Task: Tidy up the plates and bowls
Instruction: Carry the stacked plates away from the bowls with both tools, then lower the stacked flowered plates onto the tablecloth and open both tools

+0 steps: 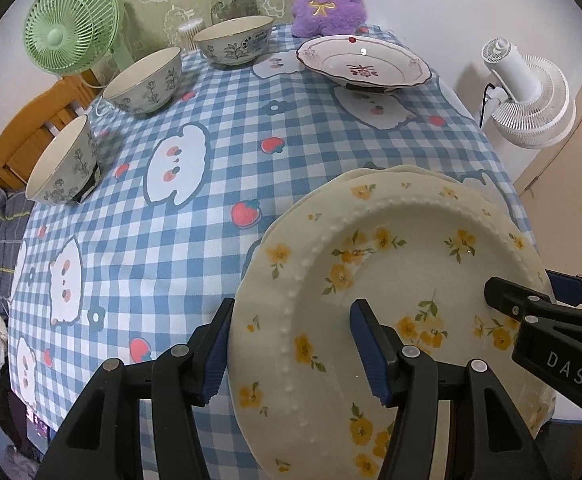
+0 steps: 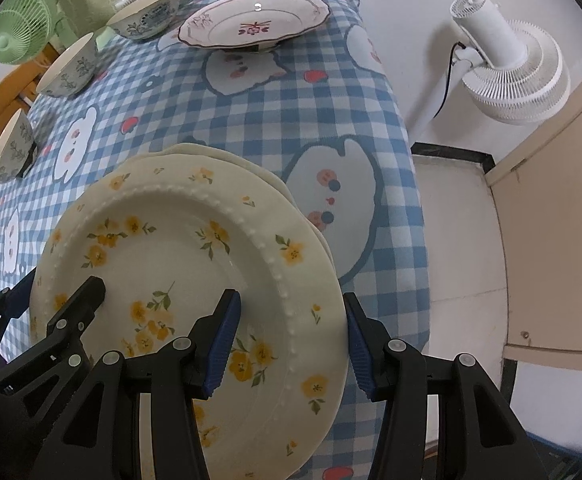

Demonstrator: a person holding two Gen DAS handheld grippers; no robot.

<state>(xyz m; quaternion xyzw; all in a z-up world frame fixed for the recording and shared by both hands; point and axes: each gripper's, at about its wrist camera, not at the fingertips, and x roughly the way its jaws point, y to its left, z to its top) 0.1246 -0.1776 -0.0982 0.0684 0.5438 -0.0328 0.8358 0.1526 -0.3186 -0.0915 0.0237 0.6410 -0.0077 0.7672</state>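
Note:
A cream plate with yellow flowers (image 1: 391, 272) (image 2: 191, 248) lies at the near right of the checked table, over another cream plate (image 1: 349, 179) (image 2: 195, 151) whose rim peeks out behind it. My left gripper (image 1: 291, 312) (image 2: 57, 286) straddles the left rim, one pad outside the edge and one in the well, shut on it. At the opposite rim my right gripper (image 2: 291, 300) (image 1: 531, 286) grips the same way. A red-patterned plate (image 1: 363, 62) (image 2: 251, 20) sits at the far side. Three floral bowls (image 1: 235, 40) (image 1: 143, 84) (image 1: 63, 164) line the left edge.
A green fan (image 1: 71, 20), a glass jar (image 1: 233, 0) and a purple plush toy (image 1: 331, 0) stand along the back. A white fan (image 1: 531, 92) (image 2: 507, 72) stands on the floor past the table's right edge. A wooden chair (image 1: 23, 132) is at the left.

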